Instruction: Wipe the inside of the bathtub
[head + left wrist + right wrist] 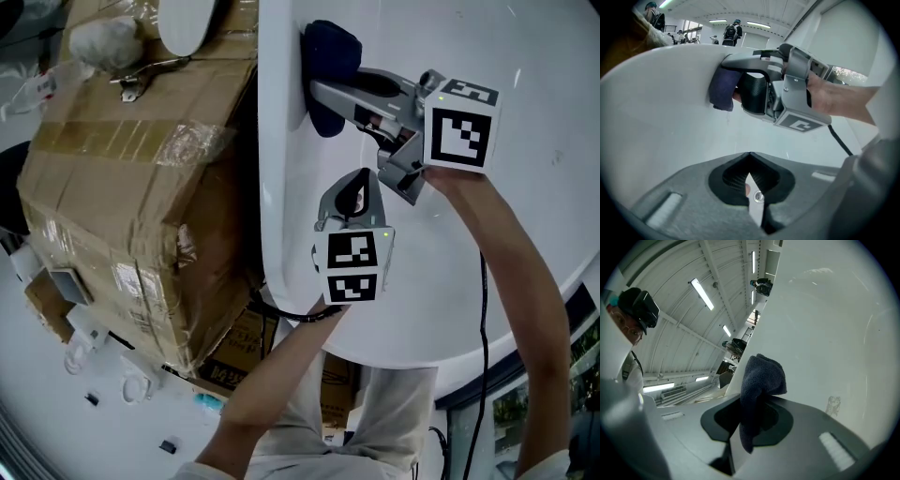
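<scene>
Two hand-held grippers are inside a large glossy white bathtub (525, 141), which holds nothing else but the cloth one of them carries. The right hand-held gripper (323, 91) is clamped on a dark blue terry cloth (330, 56). The right gripper view shows the fabric bunched between the jaws and folding over their tips. The cloth lies against the tub's inner wall, just beside the curved rim (272, 187) on the left side of the head view.

The left hand-held gripper (354, 187) is lower in the tub, near the right one but apart from it. Its jaws are closed tip to tip with nothing between them, and they point across the white floor toward the cloth.

Outside the rim, a brown cardboard box (122, 187) wrapped in clear tape stands just beside the tub's outer wall, leaving only a narrow dark gap. On the box top are a crumpled clear plastic bag (103, 42) and a smooth white rounded object (187, 23).

To the right of both hand-held grippers the tub's basin is broad, bare and white, reaching the far curve of the rim. A black cable (483, 309) hangs beside the right forearm, inside the tub's near edge.
</scene>
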The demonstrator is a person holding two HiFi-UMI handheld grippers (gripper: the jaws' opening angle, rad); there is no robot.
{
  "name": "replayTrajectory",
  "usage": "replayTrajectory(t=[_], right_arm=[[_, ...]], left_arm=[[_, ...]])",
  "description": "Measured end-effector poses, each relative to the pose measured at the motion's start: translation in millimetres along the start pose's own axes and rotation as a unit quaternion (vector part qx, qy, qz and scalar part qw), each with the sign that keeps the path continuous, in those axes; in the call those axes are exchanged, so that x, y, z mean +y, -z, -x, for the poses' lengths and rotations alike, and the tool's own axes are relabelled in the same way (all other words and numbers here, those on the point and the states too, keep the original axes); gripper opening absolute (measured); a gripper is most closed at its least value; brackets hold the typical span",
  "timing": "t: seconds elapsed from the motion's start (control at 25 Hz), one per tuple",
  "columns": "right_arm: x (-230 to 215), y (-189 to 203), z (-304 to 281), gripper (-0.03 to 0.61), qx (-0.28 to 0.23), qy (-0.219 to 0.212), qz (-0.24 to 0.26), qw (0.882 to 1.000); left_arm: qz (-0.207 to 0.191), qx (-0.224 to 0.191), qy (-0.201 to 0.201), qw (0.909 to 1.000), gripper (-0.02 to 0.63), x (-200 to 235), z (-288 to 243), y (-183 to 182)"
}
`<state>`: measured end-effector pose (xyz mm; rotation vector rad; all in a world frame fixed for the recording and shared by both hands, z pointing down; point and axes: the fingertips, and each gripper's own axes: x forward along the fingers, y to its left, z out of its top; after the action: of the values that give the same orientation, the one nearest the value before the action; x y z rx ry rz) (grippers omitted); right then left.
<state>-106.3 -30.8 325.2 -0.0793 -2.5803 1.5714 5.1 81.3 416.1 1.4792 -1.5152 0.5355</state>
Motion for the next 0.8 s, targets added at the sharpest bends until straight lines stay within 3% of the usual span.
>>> replayTrajectory(t=[0.28, 0.8], right_arm=[[40.8, -19.2, 5.3, 0.049, -0.021, -0.015, 0.007, 1.0], [104.0, -66.9, 74.0, 0.049, -0.084, 0.098, 0.049, 0.99]], left_arm=[[-0.01, -0.004, 0.001, 0.9999, -0.002, -9.2, 28.1, -11.3], [-0.035, -0.014, 0.022, 0.9991, -0.002, -42.4, 102.3, -49.7]])
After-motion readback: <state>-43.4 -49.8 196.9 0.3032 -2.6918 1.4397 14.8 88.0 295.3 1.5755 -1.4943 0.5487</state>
